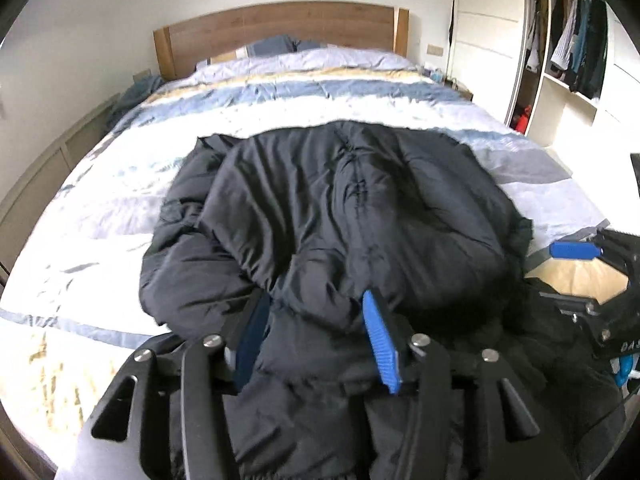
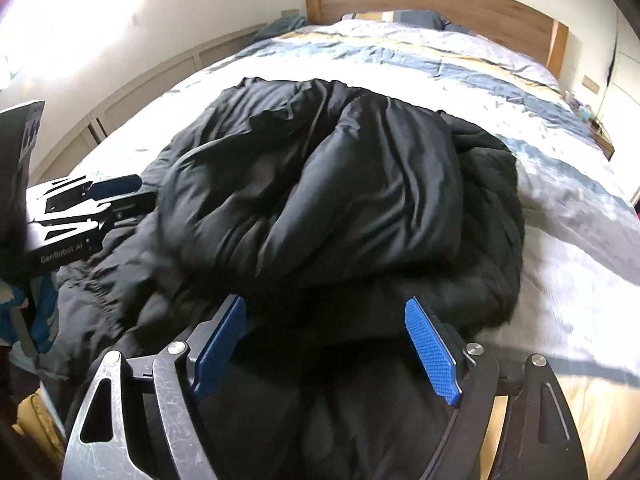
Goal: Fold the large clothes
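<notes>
The black padded jacket [image 1: 344, 216] lies bunched on the striped duvet [image 1: 120, 184], filling the centre and lower half of both wrist views. Its long axis runs from the bottom edge of the frame up toward the wooden headboard [image 1: 280, 28].

The left gripper [image 1: 316, 312] straddles a ridge of jacket fabric; whether its pads pinch that ridge cannot be told.

The right gripper [image 2: 326, 312] has its jaws wide apart over the near hem, gripping nothing.

Both grippers sit at the near hem, so neither is clearly nearer.

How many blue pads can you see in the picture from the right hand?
3. Two are on the right hand-held gripper, one pad each side over the black jacket. One is on the left hand-held gripper; its other pad is hidden.
</notes>
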`<state>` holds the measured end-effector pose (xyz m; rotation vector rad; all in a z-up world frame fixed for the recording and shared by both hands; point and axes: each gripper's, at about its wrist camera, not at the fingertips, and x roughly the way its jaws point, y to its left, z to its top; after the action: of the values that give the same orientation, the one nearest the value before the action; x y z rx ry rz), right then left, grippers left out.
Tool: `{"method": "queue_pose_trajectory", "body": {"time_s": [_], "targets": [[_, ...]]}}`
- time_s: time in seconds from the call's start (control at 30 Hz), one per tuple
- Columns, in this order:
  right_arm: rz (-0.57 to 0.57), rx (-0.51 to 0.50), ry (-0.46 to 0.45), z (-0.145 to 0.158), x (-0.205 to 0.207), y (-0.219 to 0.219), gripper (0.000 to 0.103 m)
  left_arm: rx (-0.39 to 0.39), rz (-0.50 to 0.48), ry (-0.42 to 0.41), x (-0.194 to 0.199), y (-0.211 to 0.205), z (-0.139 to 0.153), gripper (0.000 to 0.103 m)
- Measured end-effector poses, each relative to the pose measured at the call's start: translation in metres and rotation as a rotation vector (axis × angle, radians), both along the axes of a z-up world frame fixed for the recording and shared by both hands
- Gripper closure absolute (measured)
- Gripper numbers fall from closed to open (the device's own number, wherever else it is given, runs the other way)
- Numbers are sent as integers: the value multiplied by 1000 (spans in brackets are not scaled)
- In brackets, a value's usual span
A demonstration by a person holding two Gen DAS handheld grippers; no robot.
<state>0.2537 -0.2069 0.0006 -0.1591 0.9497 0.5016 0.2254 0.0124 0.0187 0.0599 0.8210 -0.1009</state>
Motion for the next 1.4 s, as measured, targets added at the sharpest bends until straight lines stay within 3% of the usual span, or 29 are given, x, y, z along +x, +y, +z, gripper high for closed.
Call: {"method": "queue_pose_trajectory", "body": {"time_s": [0.47,0.77,1.0,1.4], "targets": [[-153,54,-114,48,-98,-59,21,-7,2,-141,-85,-1,51,48],[-265,93,-157,65,-145,-100,14,-26,22,-201,-129,11,71,46],[-335,106,-178,69,-172,-130,7,-20,43,-234,-156,22,76,39],[-410,137,-191,69,-199,-162,1,-4,129,-258,-185,57,81,38]]}}
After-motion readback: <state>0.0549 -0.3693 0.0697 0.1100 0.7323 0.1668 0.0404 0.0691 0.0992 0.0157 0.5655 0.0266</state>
